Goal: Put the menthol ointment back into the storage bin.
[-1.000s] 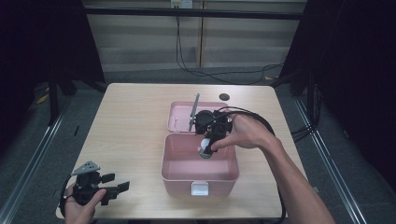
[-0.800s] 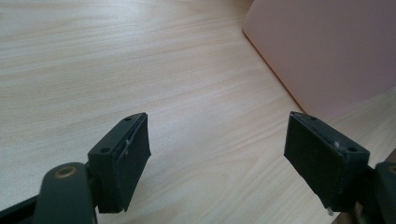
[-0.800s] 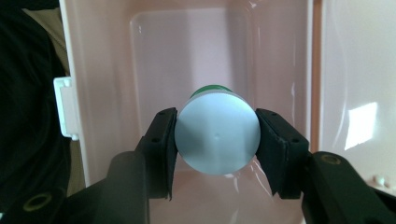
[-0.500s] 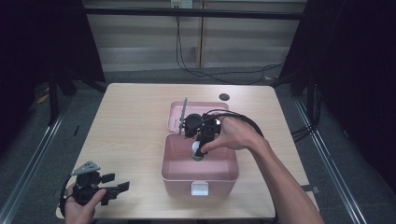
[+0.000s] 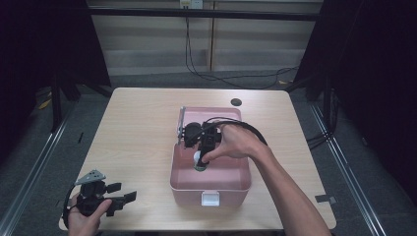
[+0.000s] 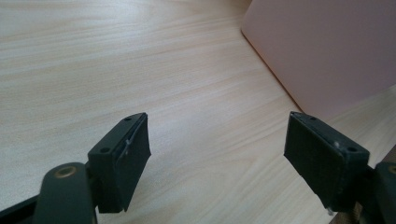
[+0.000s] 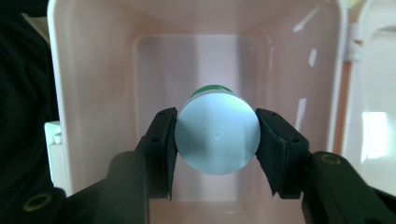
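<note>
- My right gripper (image 5: 202, 158) is clamped on a small pale bottle with a green cap (image 7: 217, 133) — both pads flat against its round sides, its base facing the camera and the cap pointing down into the bin.
- The bottle hangs inside the pink bin (image 5: 210, 184), above the floor and about midway between the walls; I hold it centred so it clears the rim on every side.
- The bin's lid (image 5: 209, 115) lies folded back on the far side, out of the way of my wrist.
- My left gripper (image 5: 110, 200) rests near the table's (image 5: 137, 128) near-left corner, jaws spread wide with nothing between them — parked there so it does not crowd the bin, whose pink wall shows just to its right.
- My judgement: the next step is to lower the bottle a little further and let go, keeping the bottle upright-inverted so it does not roll.
</note>
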Demonstrator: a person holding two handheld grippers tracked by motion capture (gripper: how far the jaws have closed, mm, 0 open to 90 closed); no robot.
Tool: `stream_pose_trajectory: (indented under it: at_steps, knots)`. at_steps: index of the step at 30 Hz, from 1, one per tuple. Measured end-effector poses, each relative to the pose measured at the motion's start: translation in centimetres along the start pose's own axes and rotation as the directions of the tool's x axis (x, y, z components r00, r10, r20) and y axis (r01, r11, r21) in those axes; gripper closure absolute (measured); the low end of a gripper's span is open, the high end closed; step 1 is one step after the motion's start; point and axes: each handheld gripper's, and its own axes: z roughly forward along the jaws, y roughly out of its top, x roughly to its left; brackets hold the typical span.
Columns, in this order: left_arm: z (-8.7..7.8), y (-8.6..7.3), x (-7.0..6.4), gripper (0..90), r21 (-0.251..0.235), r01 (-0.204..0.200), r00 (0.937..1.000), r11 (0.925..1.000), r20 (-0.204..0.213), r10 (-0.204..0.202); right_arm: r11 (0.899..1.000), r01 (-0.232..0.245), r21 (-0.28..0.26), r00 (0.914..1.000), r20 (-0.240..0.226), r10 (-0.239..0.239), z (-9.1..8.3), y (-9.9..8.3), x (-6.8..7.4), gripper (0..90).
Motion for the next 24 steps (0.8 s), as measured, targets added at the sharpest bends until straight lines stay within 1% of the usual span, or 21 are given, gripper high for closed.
stream_pose_trajectory:
  at_steps: [4,6,7,11,13,15,17,19,20,21,23,24]
  knots:
    - [0.0,0.0,0.0,22.2,0.001,-0.001,1.0000,1.0000,-0.001,0.001,1.000,0.018,0.004,0.9998,-0.004,-0.018,0.7,0.6,0.1,51.3]
    - [0.0,0.0,0.0,22.2,0.000,0.001,1.0000,1.0000,-0.001,-0.001,1.000,0.017,0.007,0.9998,-0.006,-0.017,0.9,0.8,0.1,51.2]
    - [0.0,0.0,0.0,22.2,0.000,0.002,1.0000,1.0000,-0.002,-0.002,1.000,0.028,0.008,0.9995,-0.011,-0.028,1.1,1.0,0.1,51.3]
    - [0.0,0.0,0.0,22.2,0.001,-0.001,1.0000,1.0000,-0.001,0.001,0.999,0.035,0.004,0.9992,-0.018,-0.035,1.8,1.4,0.1,51.3]
    - [0.0,0.0,0.0,22.2,-0.002,0.003,1.0000,1.0000,0.002,-0.003,0.999,0.047,0.010,0.9986,-0.024,-0.047,2.4,1.8,0.1,51.2]
    - [-0.1,0.0,0.1,22.2,-0.004,0.002,1.0000,1.0000,-0.002,-0.002,0.999,0.043,0.014,0.9987,-0.029,-0.043,2.5,1.9,0.2,51.3]
    - [-0.1,0.0,0.1,22.2,-0.005,0.004,1.0000,1.0000,-0.003,-0.004,0.999,0.049,0.021,0.9982,-0.036,-0.048,3.1,2.4,0.3,51.3]
    - [0.0,0.0,0.0,22.2,-0.002,0.002,1.0000,1.0000,-0.007,-0.002,0.998,0.054,0.022,0.9978,-0.041,-0.053,3.2,2.5,0.3,51.3]
    - [0.0,0.0,0.0,22.2,0.006,-0.009,0.9999,0.9999,-0.004,0.009,0.998,0.060,0.015,0.9974,-0.041,-0.060,3.4,2.5,0.2,51.2]
    - [0.1,0.0,-0.1,22.2,0.006,-0.002,1.0000,1.0000,-0.002,0.002,0.998,0.055,0.015,0.9974,-0.048,-0.054,3.6,2.6,0.2,51.3]
    - [0.0,0.0,0.0,22.2,0.004,-0.007,1.0000,1.0000,-0.004,0.007,0.998,0.055,0.019,0.9972,-0.051,-0.054,3.9,2.7,0.2,51.2]
    - [0.0,0.0,0.0,22.2,0.005,-0.007,1.0000,1.0000,-0.005,0.008,0.998,0.060,0.009,0.9968,-0.054,-0.059,4.3,2.7,0.2,51.2]
